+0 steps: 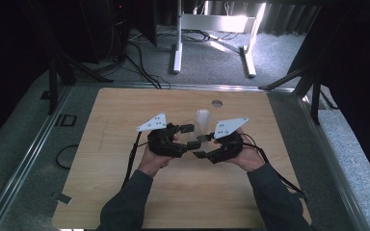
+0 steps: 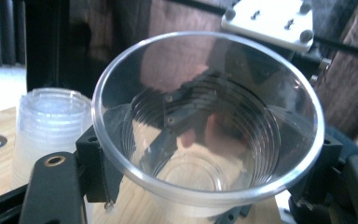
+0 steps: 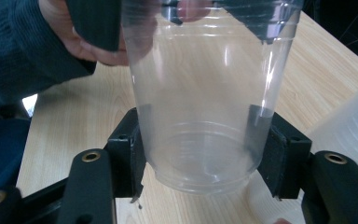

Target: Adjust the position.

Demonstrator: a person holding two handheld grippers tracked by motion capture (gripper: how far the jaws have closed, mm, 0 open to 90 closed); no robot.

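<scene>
Holding: both hands meet over the middle of the wooden table [image 1: 125, 202], with a clear plastic cup [image 1: 196, 139] between the two grippers.
Left hand [image 1: 155, 160]: it comes up from 6 o'clock in the high view, the sleeve angled toward 1 o'clock, fingers wrapped under the tool.
Left gripper [image 1: 189, 135]: it points toward 3 o'clock, with its grey plate on top. In the left gripper view its jaws sit at each side of the cup [image 2: 208, 116] just under the rim. I cannot tell if the pads press on it.
Right hand [image 1: 246, 156]: it comes up from 6 o'clock too, the sleeve angled toward 11 o'clock.
Right gripper [image 1: 201, 146]: it points toward 9 o'clock. In the right gripper view both jaws squeeze the bottom part of the cup [image 3: 200, 93], one pad on each side.
Cup: it is held up above the table, empty, with its mouth facing the left gripper.
Stack of cups [image 1: 203, 118]: it stands on the table at 12 o'clock from the grippers, just behind them.
Hole [image 1: 217, 103]: a small round one in the table, past the stack.
</scene>
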